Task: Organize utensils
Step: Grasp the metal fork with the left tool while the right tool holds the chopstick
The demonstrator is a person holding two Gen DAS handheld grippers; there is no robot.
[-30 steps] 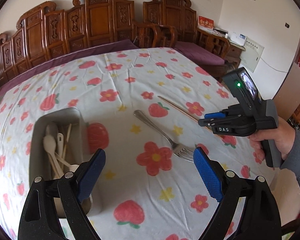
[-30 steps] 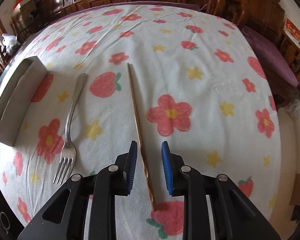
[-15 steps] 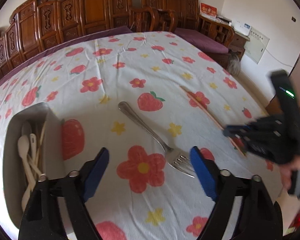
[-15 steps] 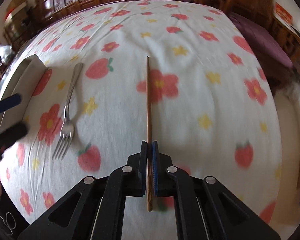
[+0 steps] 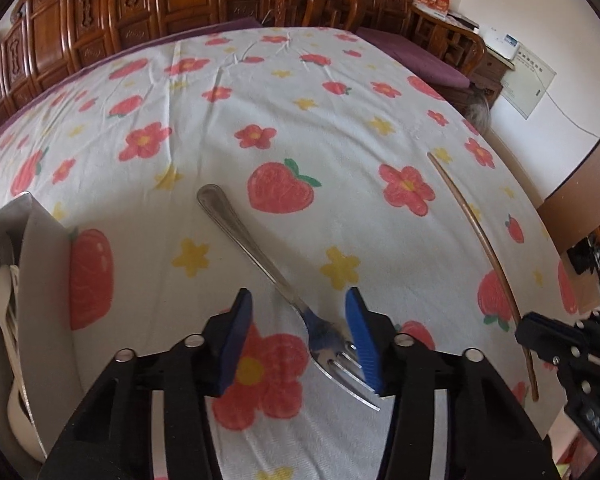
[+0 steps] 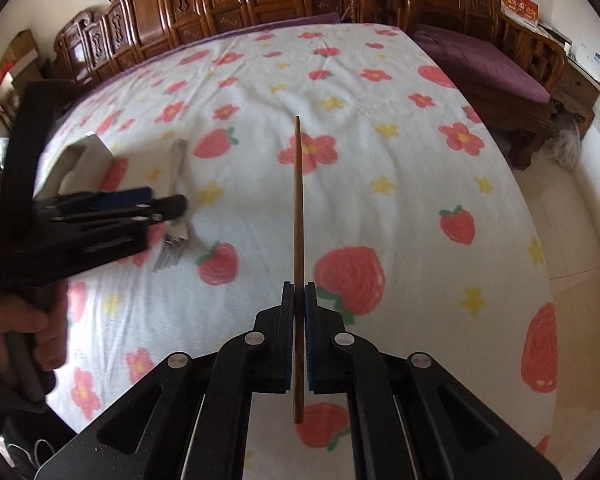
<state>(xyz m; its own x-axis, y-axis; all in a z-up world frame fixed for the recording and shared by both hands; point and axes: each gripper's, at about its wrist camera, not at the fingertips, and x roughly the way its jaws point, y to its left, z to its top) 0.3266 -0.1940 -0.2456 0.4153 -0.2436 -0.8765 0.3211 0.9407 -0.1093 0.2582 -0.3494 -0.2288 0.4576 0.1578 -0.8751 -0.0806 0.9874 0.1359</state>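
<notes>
While the left gripper hangs low over the flowered tablecloth, its blue-padded fingers stand apart and are closing, with the neck and head of a metal fork lying between them; the pads do not press on it in the left wrist view. That fork lies flat on the cloth, handle end toward the far left, tines toward the near right, the right pad just beside the tines. At the left edge of the same view stands a grey open box, with pale spoons and other pale utensils lying inside it; it is near the fork but apart from it. To the right, a single brown wooden chopstick runs from the far cloth toward the near edge, and the right gripper is clamped on it close to its near end. From the right wrist view the right gripper's fingers are pressed together on the chopstick, which points straight away from the camera, most of its length sticking out ahead of the pads and a short stub behind them. In that view the left gripper reaches in from the left above the fork, blurred, held by a person's hand. The box shows beyond it at the far left. Carved dark wooden chairs line the far side of the table.
</notes>
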